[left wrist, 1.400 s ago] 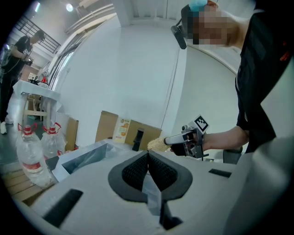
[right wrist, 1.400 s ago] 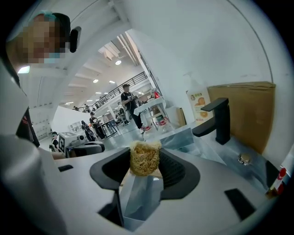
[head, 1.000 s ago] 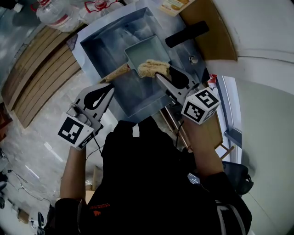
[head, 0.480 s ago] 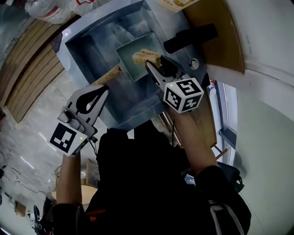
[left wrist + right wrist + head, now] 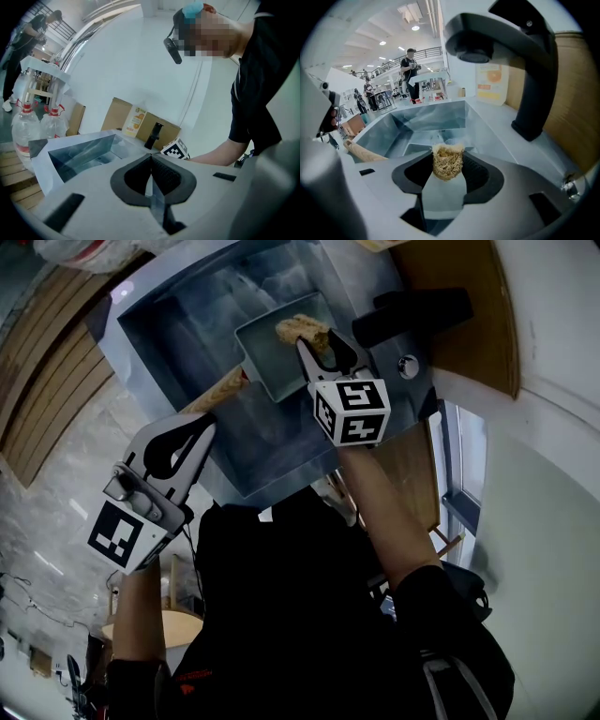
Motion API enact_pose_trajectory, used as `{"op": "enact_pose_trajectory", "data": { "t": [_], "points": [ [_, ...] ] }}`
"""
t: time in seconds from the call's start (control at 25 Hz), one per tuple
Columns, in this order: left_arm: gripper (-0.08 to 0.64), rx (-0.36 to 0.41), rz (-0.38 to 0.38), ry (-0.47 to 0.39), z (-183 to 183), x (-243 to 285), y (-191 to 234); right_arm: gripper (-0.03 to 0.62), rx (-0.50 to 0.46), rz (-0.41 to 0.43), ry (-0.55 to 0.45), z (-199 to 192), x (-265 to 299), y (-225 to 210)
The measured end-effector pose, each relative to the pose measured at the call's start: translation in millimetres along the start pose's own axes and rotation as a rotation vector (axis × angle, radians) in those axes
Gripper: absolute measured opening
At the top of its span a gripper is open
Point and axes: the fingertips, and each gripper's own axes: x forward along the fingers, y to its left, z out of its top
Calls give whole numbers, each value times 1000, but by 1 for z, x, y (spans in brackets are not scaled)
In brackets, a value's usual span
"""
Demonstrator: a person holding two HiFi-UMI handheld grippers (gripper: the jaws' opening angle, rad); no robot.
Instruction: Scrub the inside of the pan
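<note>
Moved: compared with a second ago, the right gripper [image 5: 319, 346] is standing farther across the grey rectangular metal pan [image 5: 270, 360], and the tan fibrous scrubbing pad [image 5: 300, 330] is now lying at the pan's far edge, on the side of the black tap [image 5: 412, 313]. Earlier it was at the near corner of the pan.
Meaning for the task: I am judging that one stroke across the pan's floor is just ending, so the scrubbing is under way. How clean the floor is, I cannot tell from these pictures.
Right tongs: they are clenching the scrubbing pad. In the right gripper view its fibres are sticking out between the two tips, with the pan's floor behind them.
Left tongs: the left gripper [image 5: 204, 425] is hovering near the end of the pan's light wooden handle [image 5: 217, 392], but its tongs are pressed together on nothing. In the left gripper view no handle is showing between them.
Pan: it is lying inside the stainless steel sink [image 5: 178, 329], with the handle pointing toward the person.
Risk: as nothing is gripping the handle, the pan is probably free to slide in the sink under the pushing.
Next: the pad is probably needing a stroke back toward the near side.
</note>
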Motion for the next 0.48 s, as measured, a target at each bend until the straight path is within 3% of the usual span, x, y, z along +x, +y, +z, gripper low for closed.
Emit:
{"op": "enact_pose_trajectory", "data": {
  "t": [0.48],
  "points": [
    [18, -28, -20, -32, 0, -14, 7, 195, 26, -108, 24, -11, 27, -14]
  ]
}}
